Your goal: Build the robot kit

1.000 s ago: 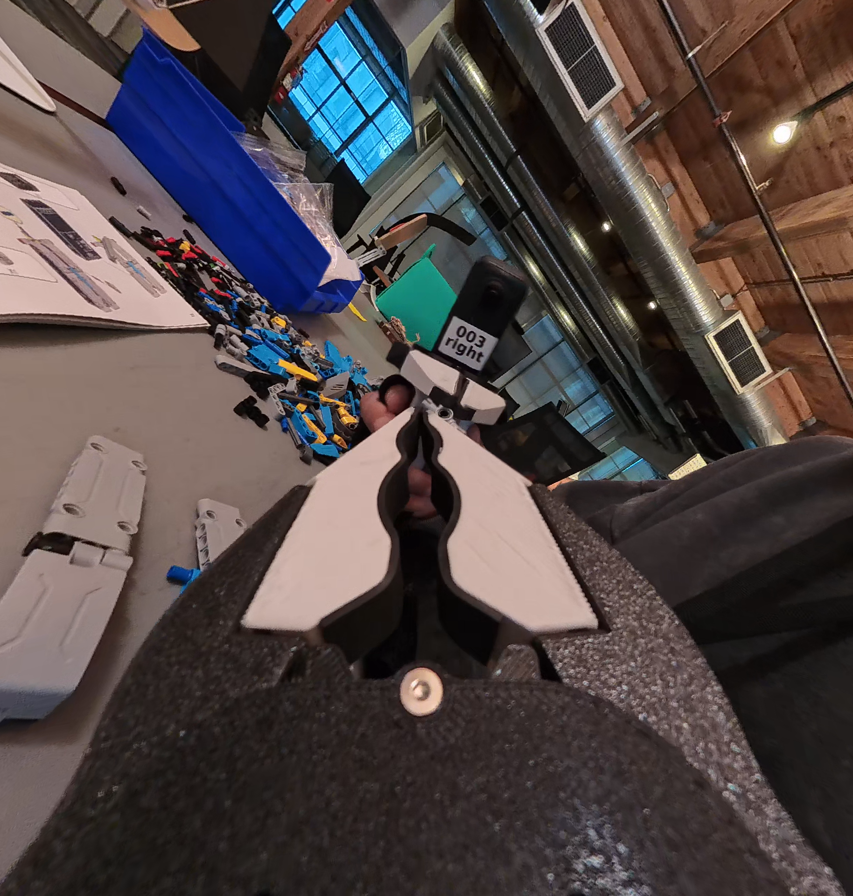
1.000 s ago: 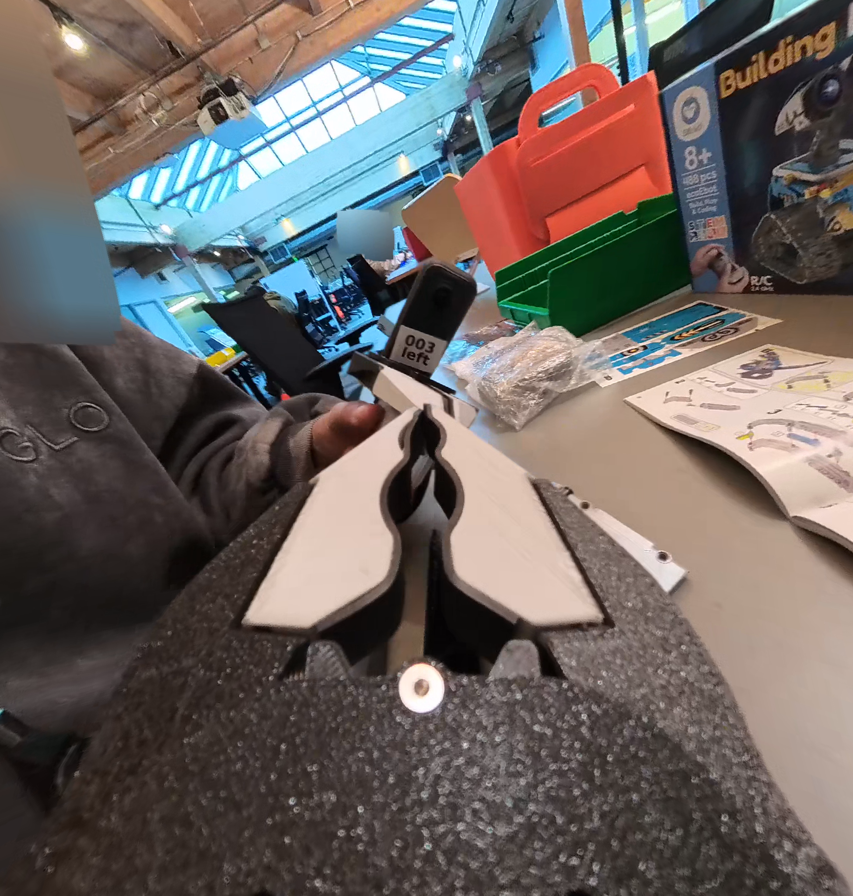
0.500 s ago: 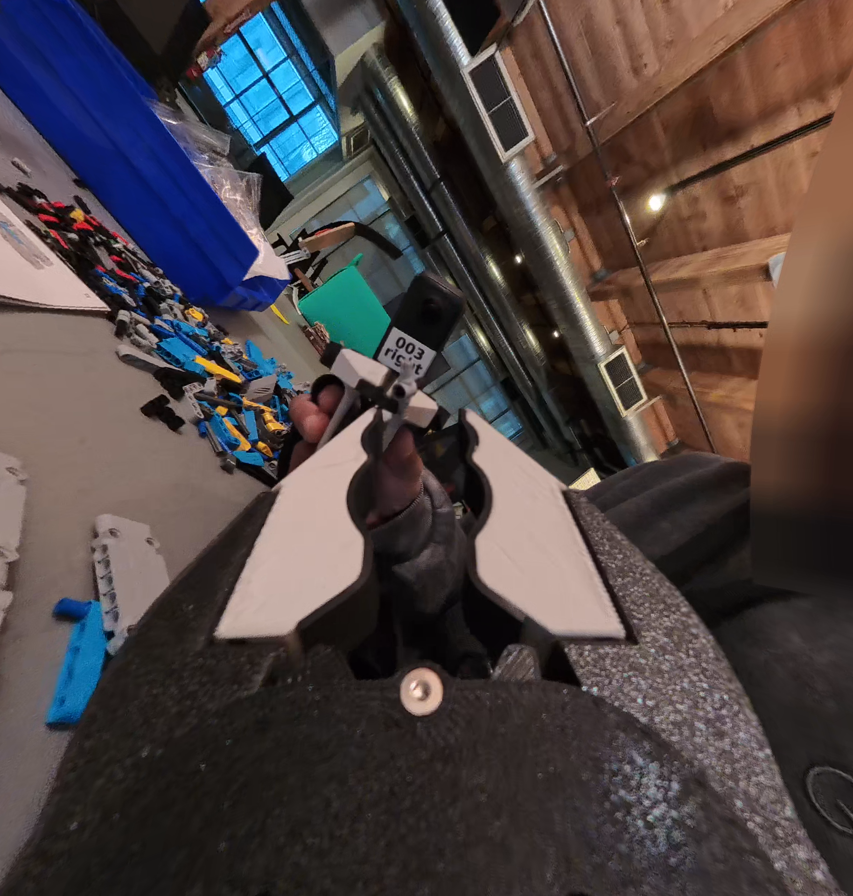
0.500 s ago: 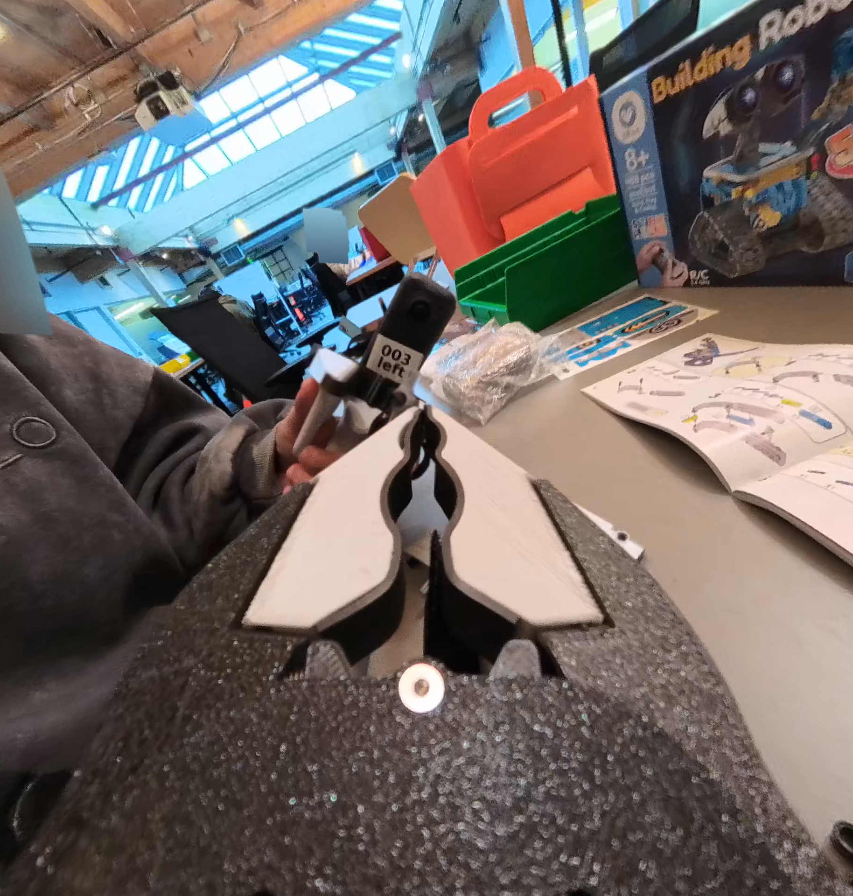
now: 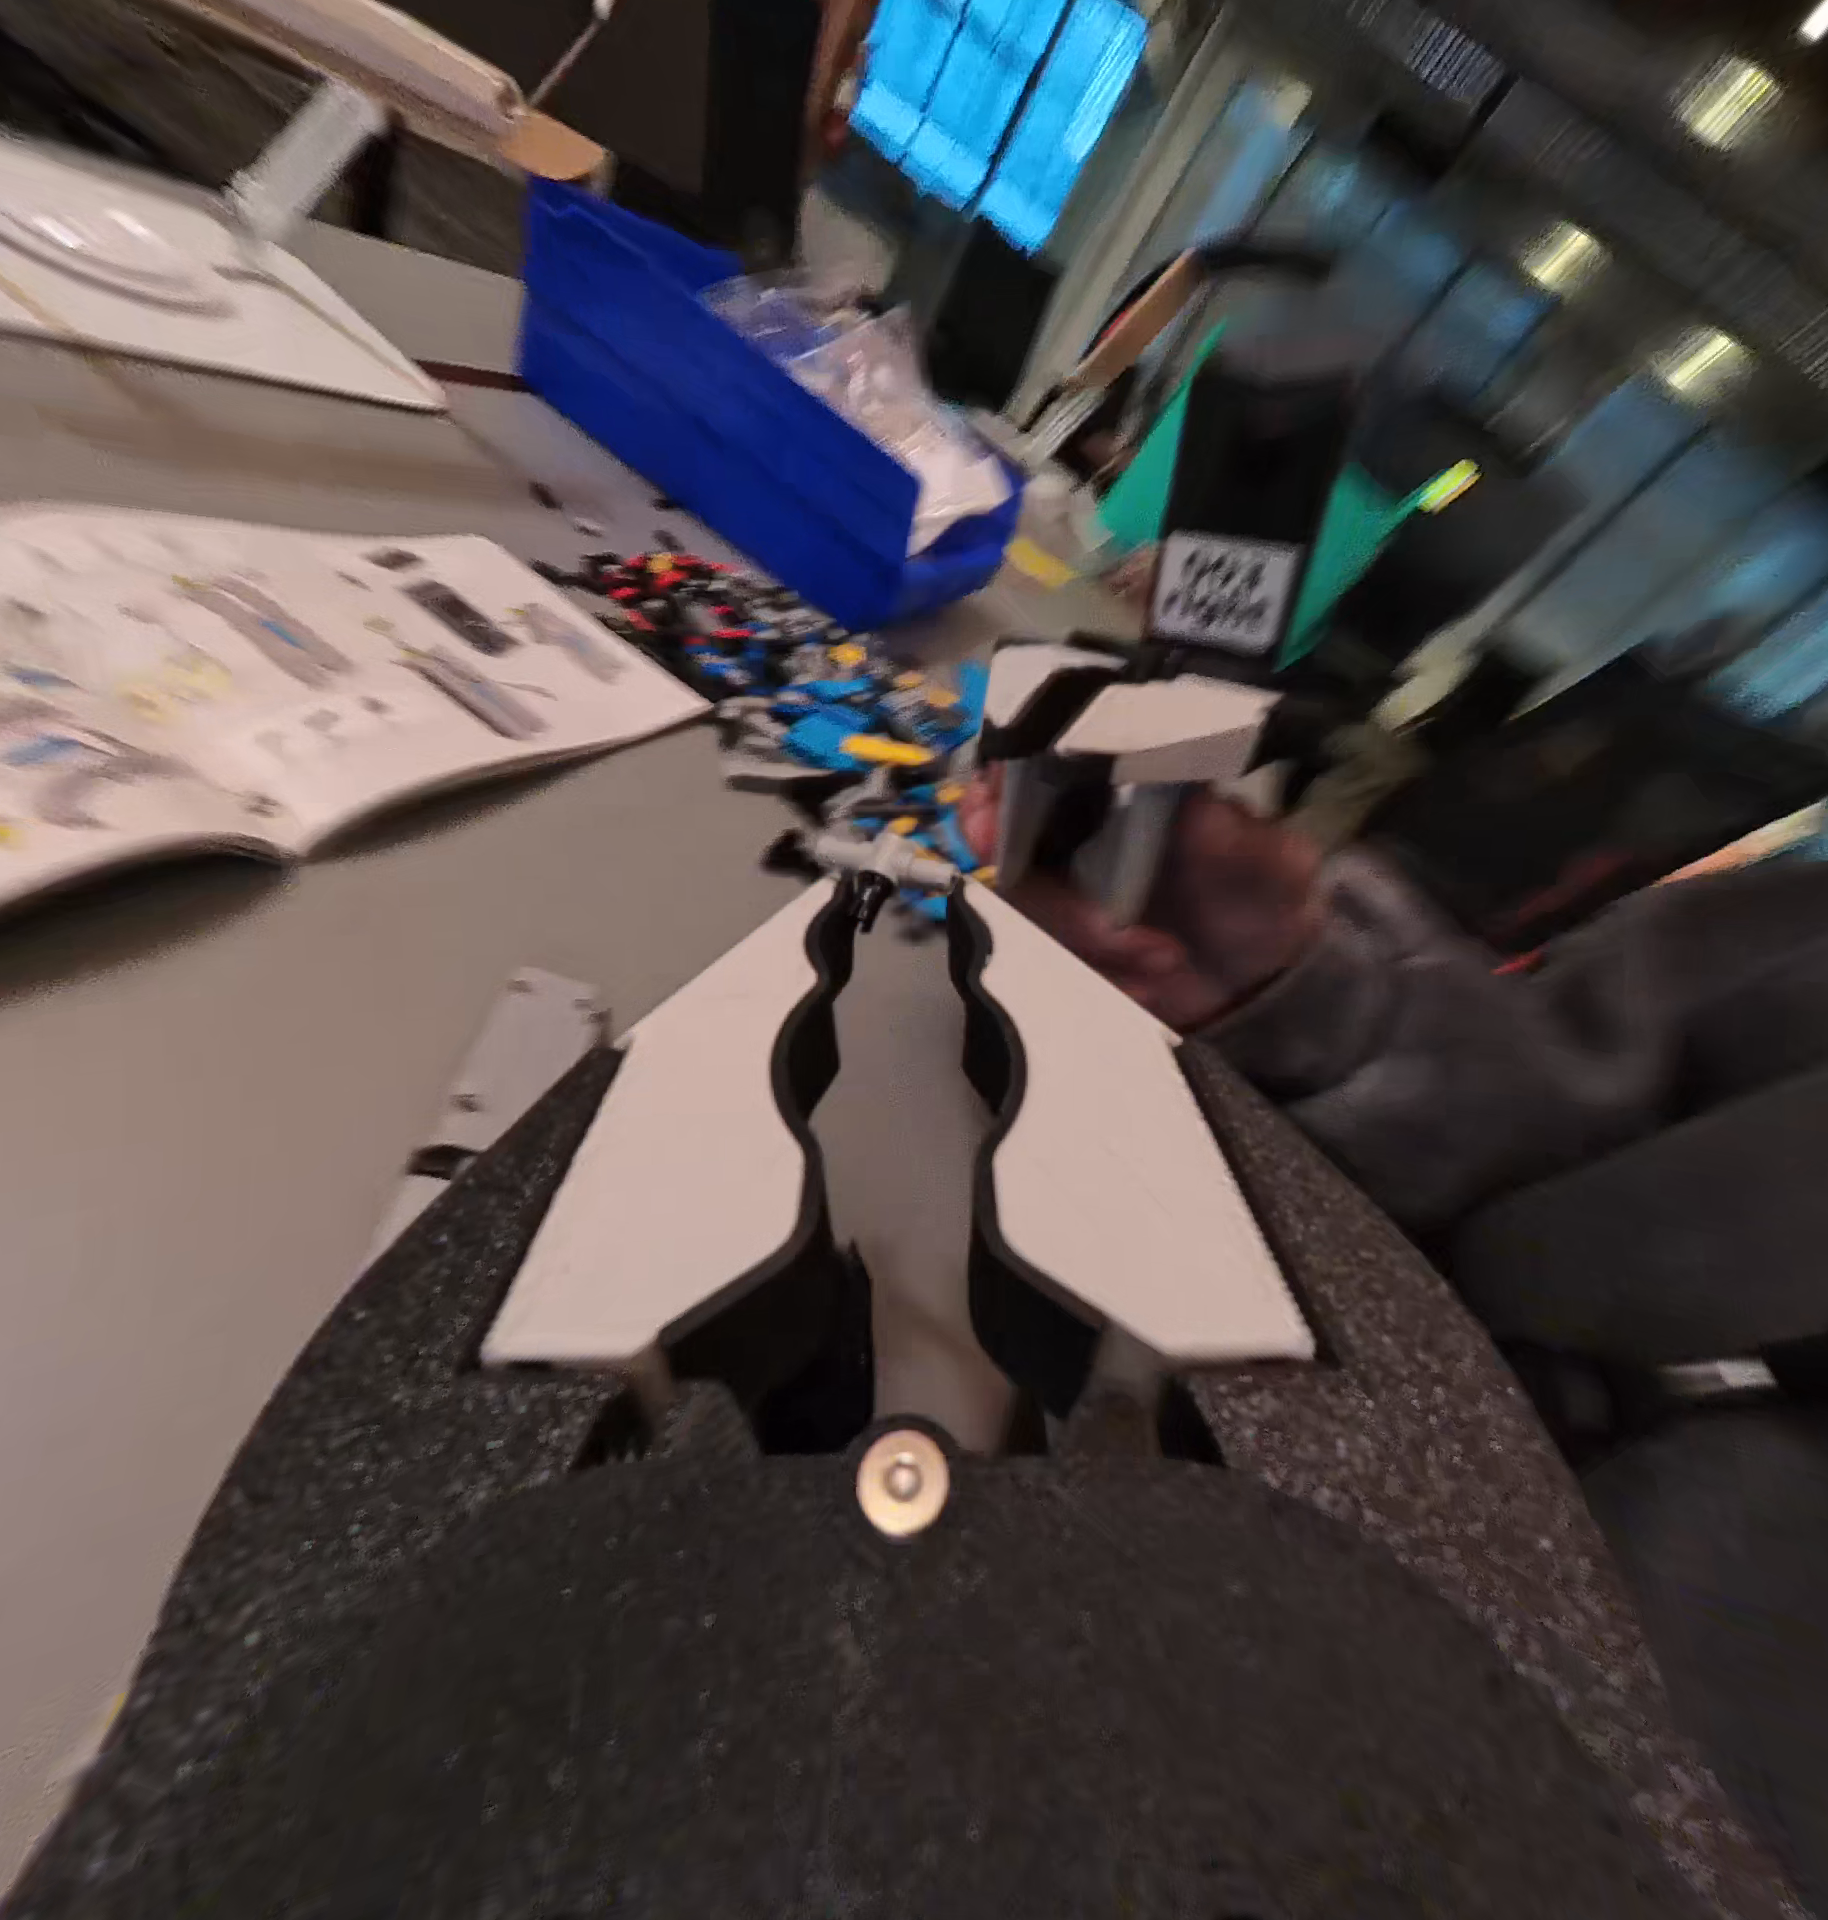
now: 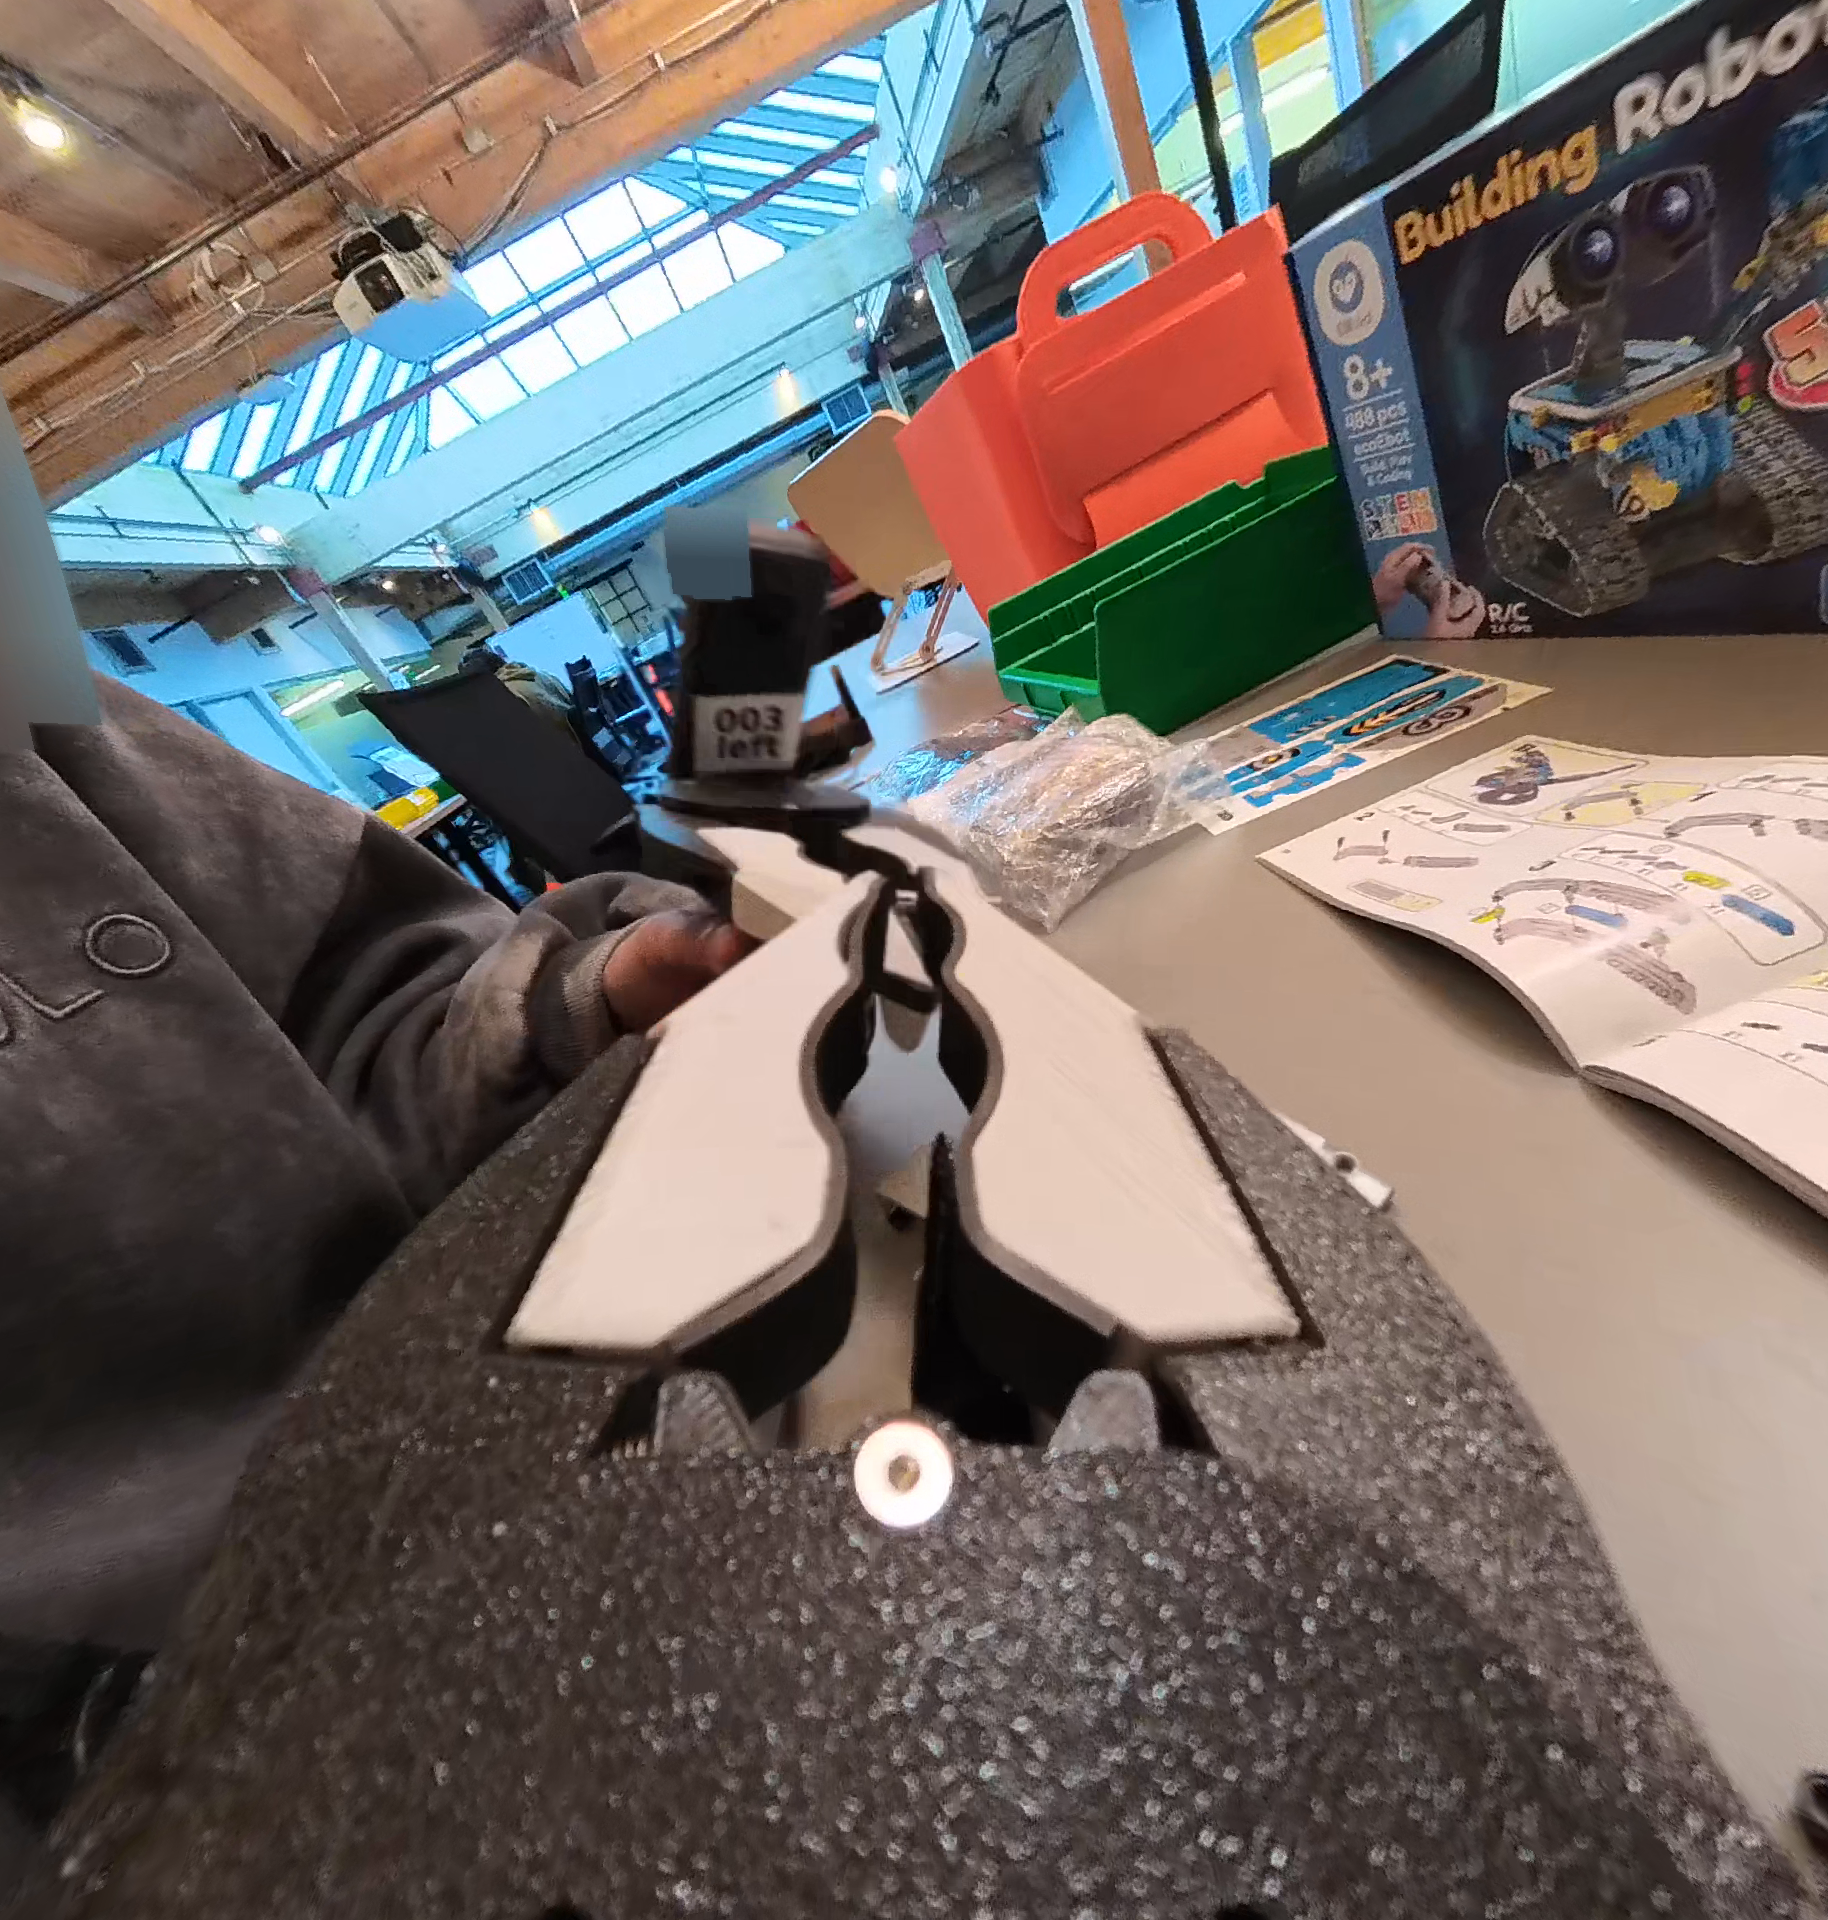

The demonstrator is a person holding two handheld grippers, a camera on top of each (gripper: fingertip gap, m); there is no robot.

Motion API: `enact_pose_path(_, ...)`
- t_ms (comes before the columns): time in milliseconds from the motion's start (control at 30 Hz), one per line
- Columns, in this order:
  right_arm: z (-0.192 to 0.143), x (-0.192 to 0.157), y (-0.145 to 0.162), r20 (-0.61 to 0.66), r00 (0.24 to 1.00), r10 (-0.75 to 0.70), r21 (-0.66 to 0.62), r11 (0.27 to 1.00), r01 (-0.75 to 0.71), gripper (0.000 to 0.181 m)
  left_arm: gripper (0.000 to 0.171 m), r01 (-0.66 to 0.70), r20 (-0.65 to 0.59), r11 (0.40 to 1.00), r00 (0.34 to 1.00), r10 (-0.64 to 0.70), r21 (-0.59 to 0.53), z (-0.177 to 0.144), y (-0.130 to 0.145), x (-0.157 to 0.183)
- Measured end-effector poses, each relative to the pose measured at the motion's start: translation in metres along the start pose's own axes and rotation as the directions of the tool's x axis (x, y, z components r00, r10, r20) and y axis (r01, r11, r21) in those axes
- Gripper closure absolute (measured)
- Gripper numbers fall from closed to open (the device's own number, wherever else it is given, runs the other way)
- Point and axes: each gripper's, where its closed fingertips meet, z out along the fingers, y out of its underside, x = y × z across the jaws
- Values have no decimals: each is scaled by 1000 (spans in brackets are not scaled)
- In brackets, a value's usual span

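Note:
My left gripper (image 5: 897, 899) is closed on a small grey part with a black pin (image 5: 856, 854), which sits across its fingertips just above the grey table (image 5: 214, 1143). This view is motion-blurred. My right gripper (image 6: 902, 891) has its tips nearly together, and a small dark bit shows between them. I cannot tell what that bit is. The two grippers face each other closely: the right gripper (image 5: 1024, 717) shows just right of the part, and the left one's fingers (image 6: 775, 873) reach the right gripper's tips. A hand (image 6: 671, 956) holds the left gripper.
An open instruction booklet (image 6: 1616, 935) lies on the table (image 6: 1512, 1351). A pile of small coloured parts (image 5: 816, 696) lies before a blue bin (image 5: 744, 436). A grey panel (image 5: 515, 1049) lies near me. A kit box (image 6: 1616, 343), orange case (image 6: 1128, 395), green bin (image 6: 1180, 623) and plastic bag (image 6: 1055, 800) stand behind. Only a small space, under 4 cm, lies between the two pairs of fingers.
The left gripper opened wide half a second ago and has now closed on the small grey part. It has also swung down toward the table. The right gripper stays closed.

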Motion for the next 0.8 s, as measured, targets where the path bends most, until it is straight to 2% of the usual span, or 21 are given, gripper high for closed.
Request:
enact_pose_path(33,2,0,4,6,1000,20,-19,1000,-20,174,155,-109,76,994,991,111,-33,0,2,-5)
enact_pose_path(100,6,2,13,25,995,97,-59,994,-96,163,155,-295,193,951,932,307,-91,-1,2,-11)
enact_pose_path(167,10,0,18,60,980,192,-77,979,-187,154,155,-450,313,879,822,476,-155,-4,-1,-20)
enact_pose_path(267,14,2,21,82,948,306,-68,951,-301,151,155,-625,419,732,608,674,-270,-6,-5,-26)
enact_pose_path(433,13,1,11,140,912,386,1,921,-390,158,154,-767,465,500,298,833,-403,-4,-10,-18)
enact_pose_path(533,16,-5,13,146,922,359,-17,933,-360,159,155,-781,459,414,186,869,-468,0,-7,-19)
enact_pose_path(600,14,-3,14,130,933,337,-16,941,-338,174,155,-792,454,393,166,875,-467,1,-8,-16)
enact_pose_path(633,13,-3,13,135,932,335,-17,942,-336,174,167,-789,470,406,170,866,-461,0,-10,-17)
enact_pose_path(667,12,-3,11,141,931,338,-10,940,-340,175,170,-785,478,415,175,861,-460,-1,-11,-18)
enact_pose_path(800,8,2,10,123,933,339,-3,940,-341,175,162,-796,477,434,212,853,-422,-3,-11,-15)
